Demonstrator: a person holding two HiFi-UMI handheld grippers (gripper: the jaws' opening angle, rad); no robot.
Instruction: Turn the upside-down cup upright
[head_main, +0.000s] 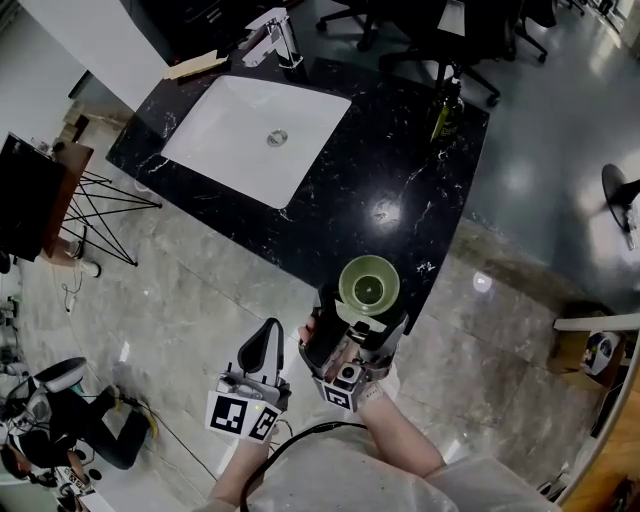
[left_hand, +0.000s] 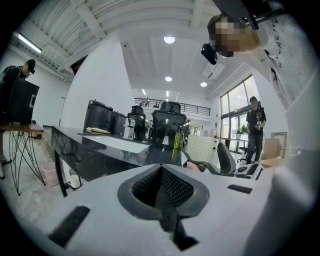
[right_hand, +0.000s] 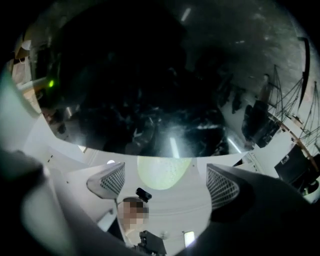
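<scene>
A pale green cup (head_main: 368, 285) stands mouth up on the black marble counter (head_main: 400, 160), close to its near edge. My right gripper (head_main: 360, 325) sits just below the cup in the head view, its fingers reaching to either side of it. In the right gripper view the cup (right_hand: 162, 172) shows as a pale rounded shape between the two ribbed pads (right_hand: 112, 180), with a gap on each side. The jaws stand wide open and hold nothing. My left gripper (head_main: 262, 345) hangs off the counter to the left, shut and empty (left_hand: 167, 200).
A white sink (head_main: 255, 130) with a tap (head_main: 283, 40) is set into the counter's far left. A green bottle (head_main: 447, 110) stands at the far right edge. Office chairs (head_main: 470, 40) stand beyond it. A cardboard box (head_main: 590, 350) lies on the floor at the right.
</scene>
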